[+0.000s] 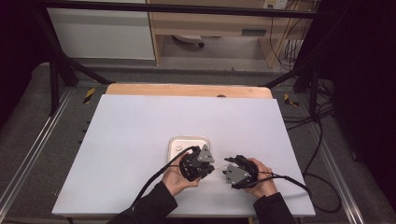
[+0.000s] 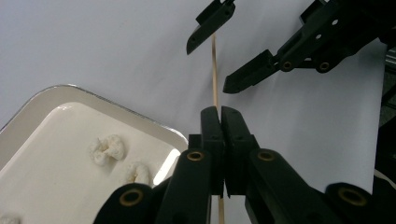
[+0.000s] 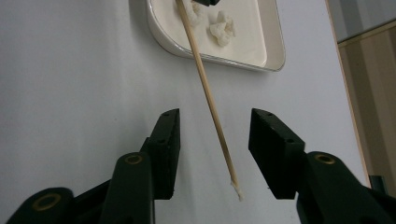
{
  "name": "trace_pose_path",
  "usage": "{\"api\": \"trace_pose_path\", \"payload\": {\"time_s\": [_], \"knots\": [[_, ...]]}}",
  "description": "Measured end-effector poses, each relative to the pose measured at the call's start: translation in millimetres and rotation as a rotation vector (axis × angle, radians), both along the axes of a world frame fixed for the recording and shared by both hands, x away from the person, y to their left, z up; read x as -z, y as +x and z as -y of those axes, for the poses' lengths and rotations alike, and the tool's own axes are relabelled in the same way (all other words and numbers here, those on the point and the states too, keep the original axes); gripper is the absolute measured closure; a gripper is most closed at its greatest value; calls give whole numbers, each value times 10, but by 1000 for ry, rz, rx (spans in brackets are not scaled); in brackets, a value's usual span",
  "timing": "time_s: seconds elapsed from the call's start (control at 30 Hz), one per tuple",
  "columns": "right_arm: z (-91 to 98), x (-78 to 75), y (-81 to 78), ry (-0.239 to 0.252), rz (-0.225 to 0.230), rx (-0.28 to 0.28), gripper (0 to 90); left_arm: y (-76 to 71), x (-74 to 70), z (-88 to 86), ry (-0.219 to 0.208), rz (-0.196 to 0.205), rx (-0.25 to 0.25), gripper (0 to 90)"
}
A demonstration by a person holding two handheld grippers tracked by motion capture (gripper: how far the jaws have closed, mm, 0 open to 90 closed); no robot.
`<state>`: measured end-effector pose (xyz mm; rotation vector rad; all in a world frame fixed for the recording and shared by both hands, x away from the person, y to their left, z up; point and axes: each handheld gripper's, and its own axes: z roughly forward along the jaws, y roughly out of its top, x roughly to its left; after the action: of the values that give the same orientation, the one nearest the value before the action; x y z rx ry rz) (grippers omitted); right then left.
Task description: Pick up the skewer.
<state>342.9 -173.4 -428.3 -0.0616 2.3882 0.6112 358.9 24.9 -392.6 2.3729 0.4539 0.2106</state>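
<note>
A thin wooden skewer [image 2: 215, 70] runs across the white table between my two grippers. My left gripper [image 2: 220, 112] is shut on one end of it, just right of a white tray [image 2: 28, 116] holding small white puffy pieces [image 2: 108, 149]. My right gripper [image 3: 215, 122] stands open around the skewer's [image 3: 205, 84] other end, with a gap between stick and pad on each side. That end has a frayed whitish tip. From above, the left gripper [image 1: 211, 168] and right gripper [image 1: 228, 171] face each other near the table's front edge, each in a hand.
The tray [image 1: 173, 141] sits just behind the left hand, near the table's middle. Black cables trail from both grippers toward the front edge. A wooden strip [image 1: 187, 89] borders the table's far side, with a black frame and shelving beyond.
</note>
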Motion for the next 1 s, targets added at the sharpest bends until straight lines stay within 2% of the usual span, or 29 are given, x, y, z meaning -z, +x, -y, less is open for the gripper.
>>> {"api": "trace_pose_path", "payload": {"time_s": [0.03,0.17,0.53,0.7,1.0], "knots": [[2,4,2,-18,11,-17,608,0,2,4,-2,-2,3,885],[-10,5,-8,-48,20,-41,661,2,10,15,-4,-10,9,886],[-44,10,-11,-106,34,-104,809,-17,18,21,-7,-14,25,885],[-33,-1,-16,-115,40,-113,857,-17,22,22,-3,-17,30,886],[-32,0,-35,-150,67,-144,884,6,17,8,1,-25,33,884]]}}
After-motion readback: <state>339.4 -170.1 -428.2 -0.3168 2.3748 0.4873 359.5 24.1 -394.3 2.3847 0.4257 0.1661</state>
